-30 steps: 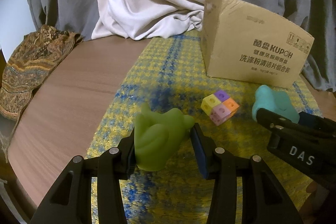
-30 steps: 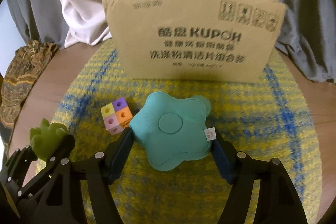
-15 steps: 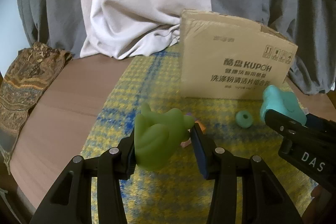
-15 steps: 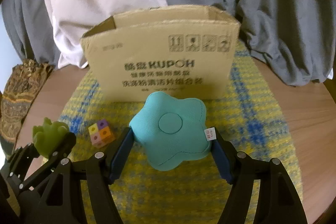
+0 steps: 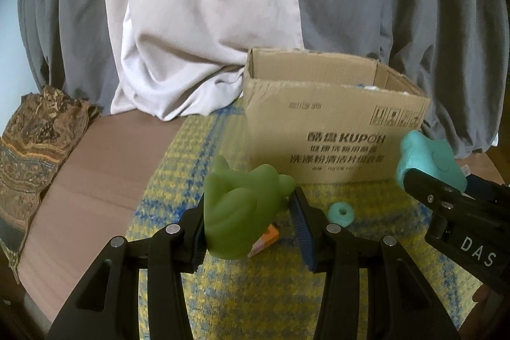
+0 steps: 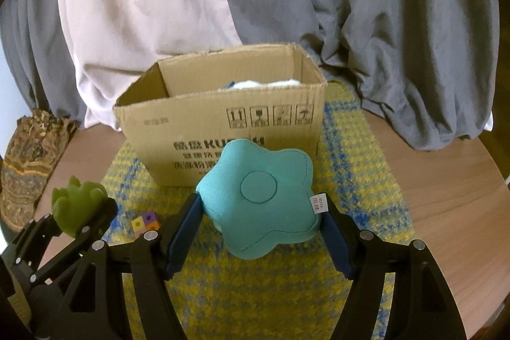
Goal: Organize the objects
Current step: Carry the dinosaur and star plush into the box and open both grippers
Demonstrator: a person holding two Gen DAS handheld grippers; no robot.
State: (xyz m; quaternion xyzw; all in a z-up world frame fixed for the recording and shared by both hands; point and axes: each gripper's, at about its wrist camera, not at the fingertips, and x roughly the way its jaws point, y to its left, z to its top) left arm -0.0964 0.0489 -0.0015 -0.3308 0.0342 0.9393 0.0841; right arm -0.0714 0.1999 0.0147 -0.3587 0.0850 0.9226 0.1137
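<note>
**Both grippers hold soft toys in front of the open box**

Nearest in the left wrist view, the left gripper (image 5: 251,225) is clamped on a green rubbery toy (image 5: 239,212), its blue pads pressing either side so that the toy hangs clear of the mat. In the right wrist view, the right gripper (image 6: 261,231) is clamped on a teal star-shaped cushion (image 6: 261,196), which has a small white label at its right edge and is also lifted off the surface.

Below and just beyond the green toy lies a multicoloured cube (image 6: 145,222), resting on the yellow-and-blue woven mat (image 6: 350,180). A small teal ring (image 5: 341,212) sits on the mat beside it, apart from the cube.

Further back on the mat stands the cardboard box (image 6: 223,120), open at the top, with something white and blue just visible inside. The mat lies on a wooden table (image 5: 105,168), with a patterned brown cloth (image 5: 35,148) at its left edge. Behind everything hang grey and white drapes (image 5: 204,5).
</note>
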